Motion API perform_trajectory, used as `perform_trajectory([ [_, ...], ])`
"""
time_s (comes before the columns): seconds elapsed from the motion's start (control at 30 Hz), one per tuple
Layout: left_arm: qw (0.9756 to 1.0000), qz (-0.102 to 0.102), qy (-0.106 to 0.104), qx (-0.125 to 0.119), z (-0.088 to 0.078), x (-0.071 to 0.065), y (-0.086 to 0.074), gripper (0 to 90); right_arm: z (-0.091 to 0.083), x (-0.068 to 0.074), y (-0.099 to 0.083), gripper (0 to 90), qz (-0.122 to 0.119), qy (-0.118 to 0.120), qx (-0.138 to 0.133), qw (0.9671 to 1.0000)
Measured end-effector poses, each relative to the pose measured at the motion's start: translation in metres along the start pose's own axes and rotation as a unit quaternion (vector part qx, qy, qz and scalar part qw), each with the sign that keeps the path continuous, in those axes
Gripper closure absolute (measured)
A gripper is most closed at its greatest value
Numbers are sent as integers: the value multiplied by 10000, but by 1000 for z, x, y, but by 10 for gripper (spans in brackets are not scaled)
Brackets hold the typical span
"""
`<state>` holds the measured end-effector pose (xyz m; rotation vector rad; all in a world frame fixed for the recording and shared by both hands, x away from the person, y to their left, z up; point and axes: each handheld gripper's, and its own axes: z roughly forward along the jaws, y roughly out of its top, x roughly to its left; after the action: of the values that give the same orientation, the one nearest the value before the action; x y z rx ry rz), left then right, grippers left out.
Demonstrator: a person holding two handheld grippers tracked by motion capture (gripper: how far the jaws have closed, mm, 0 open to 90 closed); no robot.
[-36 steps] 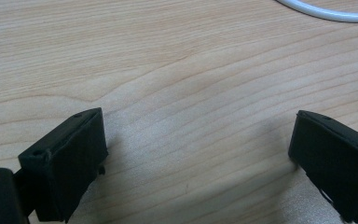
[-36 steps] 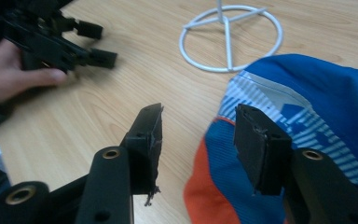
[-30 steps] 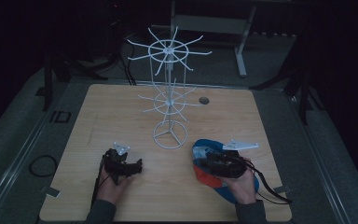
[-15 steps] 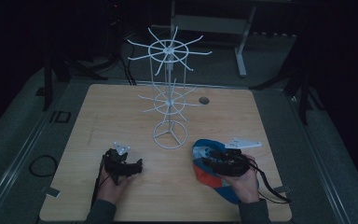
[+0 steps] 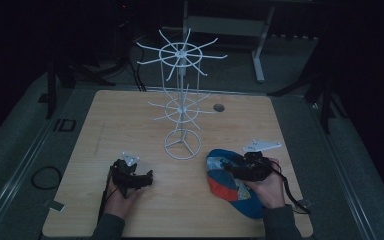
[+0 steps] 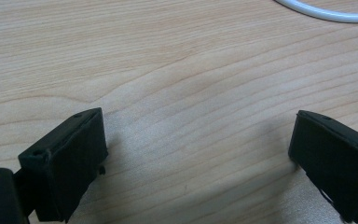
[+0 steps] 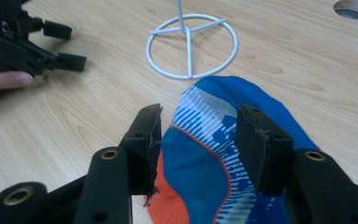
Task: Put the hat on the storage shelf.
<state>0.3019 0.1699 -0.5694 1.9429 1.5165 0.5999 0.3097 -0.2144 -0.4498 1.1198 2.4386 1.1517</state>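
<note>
Right gripper [image 7: 198,140] sat jaws apart astride the blue-orange cap [image 7: 214,154], near the table's [image 5: 130,115] front edge by the wire rack's [image 5: 180,100] base ring, probably lining up a grab. Left gripper [image 6: 196,154] rested wide and empty on bare wood toward the front-left corner, likely parked clear.

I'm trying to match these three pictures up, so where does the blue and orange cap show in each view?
High view: cap lies lower right, under the right tongs.
Left gripper view: not in it.
Right gripper view: bottom centre, between the jaws.
Shared landmark: the white rack's ring base.
</note>
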Motion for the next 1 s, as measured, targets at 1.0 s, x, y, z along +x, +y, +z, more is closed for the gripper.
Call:
perform_trajectory([
  [1.0, 10000, 5, -6, -2, 0, 0, 0, 45, 10, -25, 45, 463, -762, -403, 750, 9935],
])
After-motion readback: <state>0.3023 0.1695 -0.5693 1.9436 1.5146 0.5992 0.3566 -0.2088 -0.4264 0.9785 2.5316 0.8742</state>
